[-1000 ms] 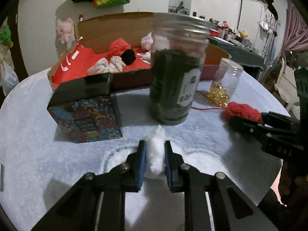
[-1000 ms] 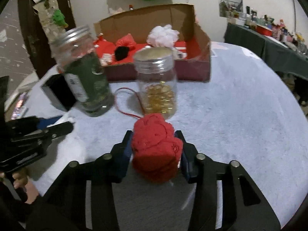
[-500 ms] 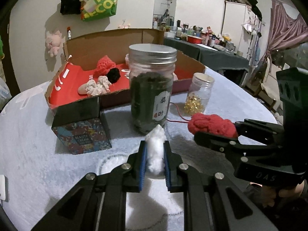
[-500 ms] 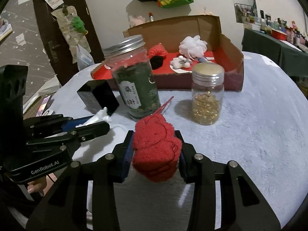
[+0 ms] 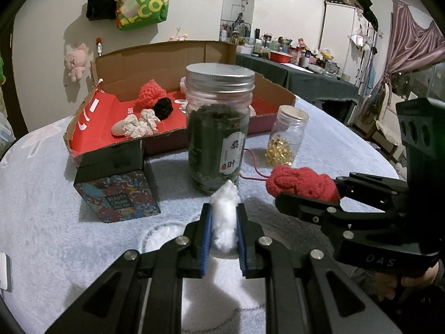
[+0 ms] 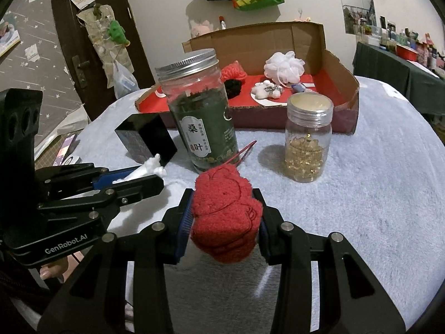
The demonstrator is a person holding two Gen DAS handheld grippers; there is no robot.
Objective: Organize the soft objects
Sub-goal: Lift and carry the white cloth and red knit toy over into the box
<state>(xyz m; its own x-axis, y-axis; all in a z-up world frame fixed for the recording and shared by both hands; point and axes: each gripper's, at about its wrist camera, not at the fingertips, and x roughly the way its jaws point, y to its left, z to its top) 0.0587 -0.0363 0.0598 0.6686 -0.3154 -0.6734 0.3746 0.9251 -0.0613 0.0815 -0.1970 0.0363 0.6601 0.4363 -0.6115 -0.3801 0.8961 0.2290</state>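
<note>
While several soft pieces are already lying in the red-lined cardboard box [image 5: 91, 128] at the far side of the bench [image 6: 375, 194], two more are being carried, so by my reading the sorting is well under way but not finished. The left claw [image 5: 224, 228] is clamping a white fluffy piece [image 5: 224, 217] just above the bench, and the right claw [image 6: 225, 217] is squeezing a red plush toy [image 6: 226, 214], its red cord trailing toward the tea jar [image 6: 200, 111]. Both are hanging near that jar, well short of the box. The tea jar is hiding part of the box's inside, so its full contents are hard to count. The white piece's shape is mostly lost between the pads.
</note>
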